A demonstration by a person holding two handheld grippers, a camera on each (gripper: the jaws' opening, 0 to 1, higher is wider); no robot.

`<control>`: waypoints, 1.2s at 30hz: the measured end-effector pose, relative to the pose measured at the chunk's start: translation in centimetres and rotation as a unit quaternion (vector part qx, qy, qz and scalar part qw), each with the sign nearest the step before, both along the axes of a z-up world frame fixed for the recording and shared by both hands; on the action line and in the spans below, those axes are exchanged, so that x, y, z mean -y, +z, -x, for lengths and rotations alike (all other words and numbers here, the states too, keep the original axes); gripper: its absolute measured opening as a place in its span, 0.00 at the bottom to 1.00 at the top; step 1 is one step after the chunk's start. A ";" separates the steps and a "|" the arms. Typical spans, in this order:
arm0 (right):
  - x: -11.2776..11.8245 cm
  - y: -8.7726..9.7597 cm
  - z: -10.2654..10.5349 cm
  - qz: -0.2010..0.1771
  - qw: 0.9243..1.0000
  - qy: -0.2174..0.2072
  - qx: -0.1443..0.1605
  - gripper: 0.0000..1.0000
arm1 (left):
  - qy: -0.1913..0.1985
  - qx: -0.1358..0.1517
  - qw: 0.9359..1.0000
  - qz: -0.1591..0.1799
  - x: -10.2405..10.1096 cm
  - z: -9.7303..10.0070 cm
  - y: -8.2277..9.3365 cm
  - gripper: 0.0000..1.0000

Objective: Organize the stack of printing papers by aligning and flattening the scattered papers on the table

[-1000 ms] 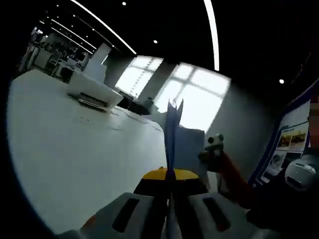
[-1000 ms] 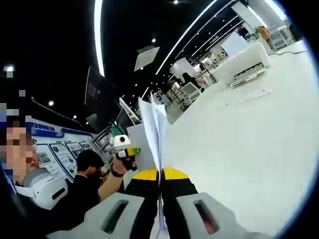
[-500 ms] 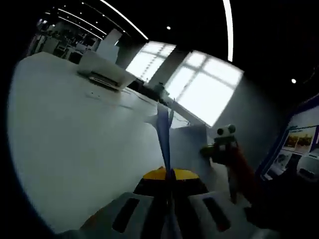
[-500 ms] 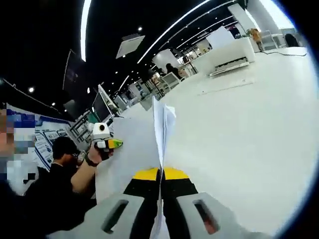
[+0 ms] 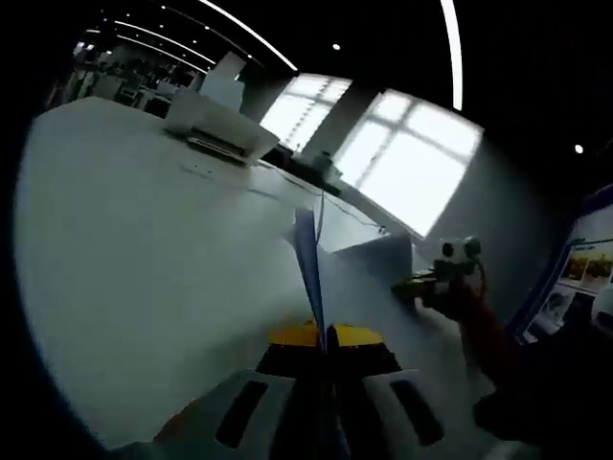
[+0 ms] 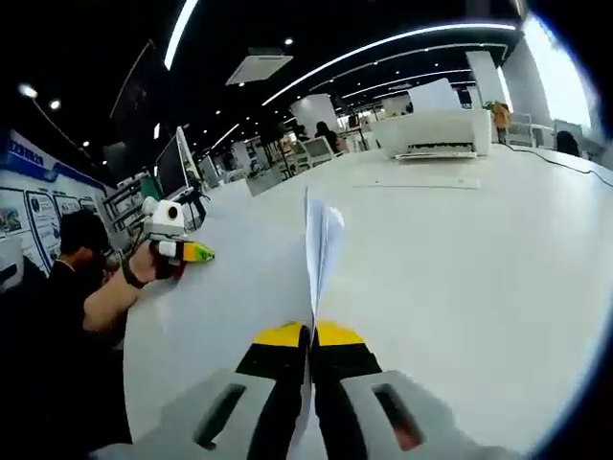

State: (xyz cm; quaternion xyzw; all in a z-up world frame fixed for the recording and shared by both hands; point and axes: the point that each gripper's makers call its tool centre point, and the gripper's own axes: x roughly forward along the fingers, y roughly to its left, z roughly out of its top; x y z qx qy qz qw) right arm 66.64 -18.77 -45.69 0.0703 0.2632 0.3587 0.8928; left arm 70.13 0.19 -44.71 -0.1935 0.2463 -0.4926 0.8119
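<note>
Your left gripper point(image 5: 324, 359) has its jaws pressed together on the near edge of the papers point(image 5: 308, 259), which stand up edge-on straight ahead of the jaws as a thin fanned sheaf, held above the white worktop point(image 5: 134, 268). To the right of those jaws a broad face of paper point(image 5: 369, 273) spreads away toward your other gripper point(image 5: 450, 273), which comes in from that side with a hand point(image 5: 469, 302) behind it. Far ahead and to the left of the jaws a white printer point(image 5: 220, 129) sits on the worktop, with bright windows point(image 5: 412, 163) beyond it. Your right gripper point(image 6: 311, 359) likewise has its jaws closed tight on the papers point(image 6: 318, 251), whose sheets rise edge-on from between the jaws, their top corners slightly splayed apart. Left of these jaws the sheet's face point(image 6: 230, 297) runs out toward the left gripper point(image 6: 172, 240), gripped in a hand point(image 6: 144, 264) near the worktop's point(image 6: 460, 278) edge, with a person in dark clothing point(image 6: 48, 335) behind it. Ahead and to the right of the jaws stands the printer point(image 6: 436, 134), and a single loose sheet point(image 6: 417, 182) lies flat on the worktop just in front of it. You cannot tell from either view whether the sheaf's lower edge touches the worktop.
</note>
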 end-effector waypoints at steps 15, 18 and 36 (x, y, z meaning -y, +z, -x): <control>0.6 -2.3 -0.8 0.017 1.000 -0.014 -0.011 0.02 | 0.011 0.028 0.998 -0.055 0.2 0.5 -1.5 0.07; 0.7 -2.6 -0.9 0.023 1.000 -0.015 -0.012 0.02 | 0.014 0.039 0.997 -0.069 0.2 0.4 -1.7 0.08; 1.4 -2.5 -1.6 0.037 0.998 -0.036 0.029 0.11 | 0.031 0.055 0.994 -0.089 -0.8 -1.6 -2.3 0.14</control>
